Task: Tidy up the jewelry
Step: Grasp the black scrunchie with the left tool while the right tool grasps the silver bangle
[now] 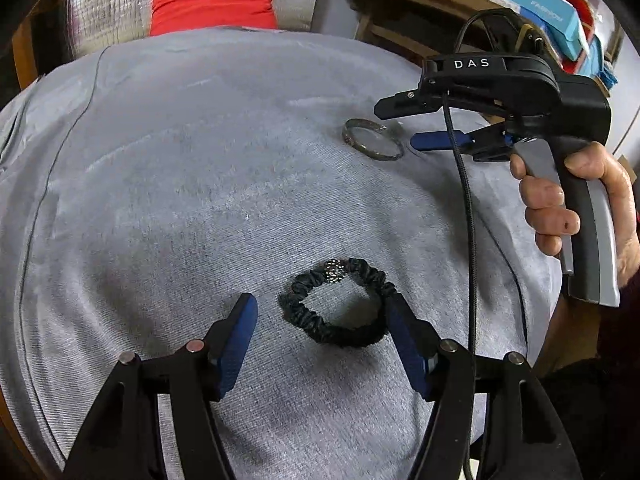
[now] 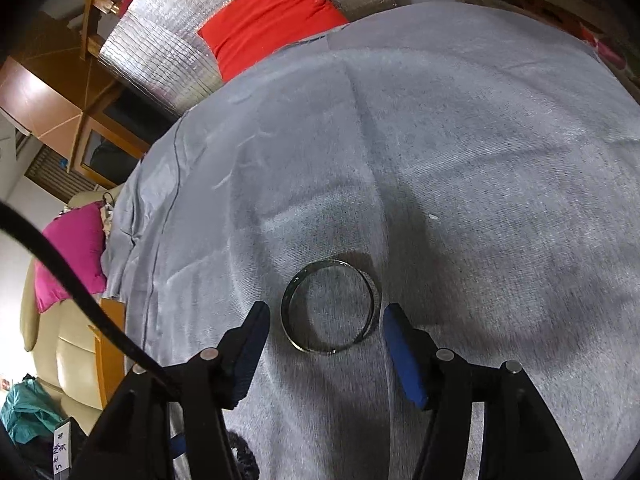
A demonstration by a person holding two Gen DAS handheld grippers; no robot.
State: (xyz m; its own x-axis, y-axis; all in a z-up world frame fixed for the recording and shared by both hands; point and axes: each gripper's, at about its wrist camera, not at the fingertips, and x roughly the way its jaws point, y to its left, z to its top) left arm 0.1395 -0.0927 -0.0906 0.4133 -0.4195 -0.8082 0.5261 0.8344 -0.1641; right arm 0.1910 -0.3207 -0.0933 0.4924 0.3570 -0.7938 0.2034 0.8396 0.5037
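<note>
Left gripper (image 1: pixel 320 320) spread wide over the black scrunchie bracelet (image 1: pixel 336 306) on the grey cloth (image 1: pixel 160 200), gripping nothing; right gripper (image 2: pixel 326 330) open too, empty, metal bangle (image 2: pixel 330 312) lying between its blue pads (image 2: pixel 404 354)

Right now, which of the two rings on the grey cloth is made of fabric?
The black scrunchie, ruffled with a small sparkly patch, lying between the left gripper's open fingers. The other, a smooth metal bangle, lies between the right gripper's fingers.

A wrinkled grey cloth (image 2: pixel 460 152) covers the desk, with a red cushion (image 2: pixel 272 16) against quilted silver foil (image 2: pixel 160 60) behind it, beside brown wooden cabinets (image 2: pixel 52 96) and a cream armchair (image 2: pixel 72 352).
</note>
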